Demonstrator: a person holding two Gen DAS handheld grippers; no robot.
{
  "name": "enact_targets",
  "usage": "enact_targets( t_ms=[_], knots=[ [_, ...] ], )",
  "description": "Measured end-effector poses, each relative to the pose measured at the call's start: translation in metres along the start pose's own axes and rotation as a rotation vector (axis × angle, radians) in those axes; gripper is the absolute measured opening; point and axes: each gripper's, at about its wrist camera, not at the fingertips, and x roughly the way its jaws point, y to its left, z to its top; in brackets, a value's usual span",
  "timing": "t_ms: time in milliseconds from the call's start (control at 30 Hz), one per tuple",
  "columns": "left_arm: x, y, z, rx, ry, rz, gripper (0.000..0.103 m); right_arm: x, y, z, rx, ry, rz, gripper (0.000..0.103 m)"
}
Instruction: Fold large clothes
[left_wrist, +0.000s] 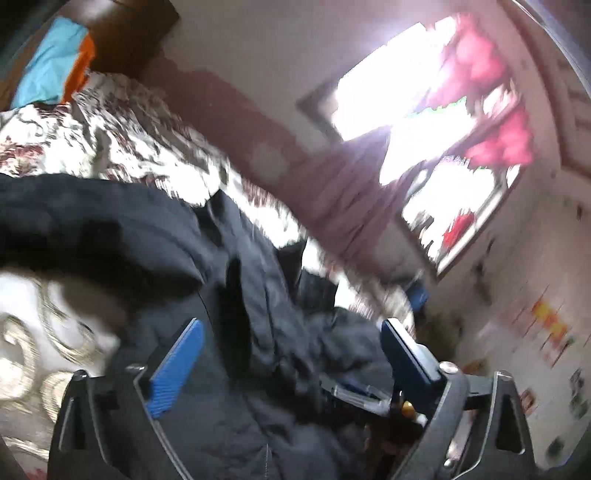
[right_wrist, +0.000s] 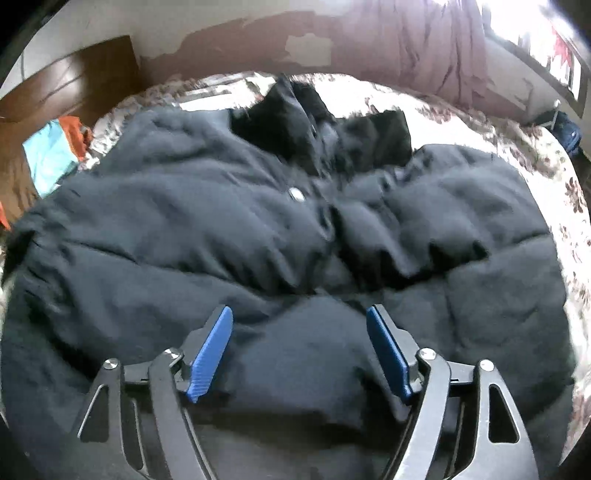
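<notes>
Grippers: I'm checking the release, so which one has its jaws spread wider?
The left gripper: its blue pads stand farther apart over the dark jacket than the right gripper's.

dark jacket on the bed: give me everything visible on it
The dark jacket is a puffy, quilted navy-black coat, seemingly padded nylon. It lies spread front-up across the floral bedspread, rumpled, with its collar at the far end and a pale snap on the front placket. The right gripper hangs open over its near part; the left gripper is open too, fabric between the fingers ungripped.
</notes>
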Motion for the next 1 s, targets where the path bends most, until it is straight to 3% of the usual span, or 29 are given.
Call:
enact_targets(
  t_ms=[133,300,500,600,700,800,900,1000],
  knots=[
    [-0.035,0.035,0.022,-0.121,-0.111,0.084,0.099,-0.019,0.028,0.021,-0.025,-0.064,0.026,0.080],
    [-0.078,0.110,0.040,-0.343,-0.189,0.207,0.099,-0.018,0.084,0.043,-0.067,-0.110,0.081,0.081],
    [-0.122,0.193,0.040,-0.655,-0.297,0.231,0.099,-0.005,0.134,0.060,-0.064,-0.116,0.071,0.081],
    [-0.137,0.221,0.035,-0.758,-0.344,0.253,0.100,0.002,0.148,0.058,-0.053,-0.116,0.069,0.081],
    [-0.139,0.243,0.034,-0.814,-0.346,0.256,0.100,0.010,0.159,0.048,-0.068,-0.114,0.078,0.082],
    [-0.132,0.258,0.034,-0.842,-0.317,0.247,0.099,0.022,0.170,0.031,-0.132,-0.135,0.042,0.090],
    [-0.121,0.273,0.035,-0.865,-0.300,0.242,0.099,0.022,0.169,0.019,-0.109,-0.194,0.014,0.096],
    [-0.118,0.278,0.038,-0.890,-0.291,0.275,0.098,0.023,0.166,0.017,-0.086,-0.198,0.025,0.099]
  ],
)
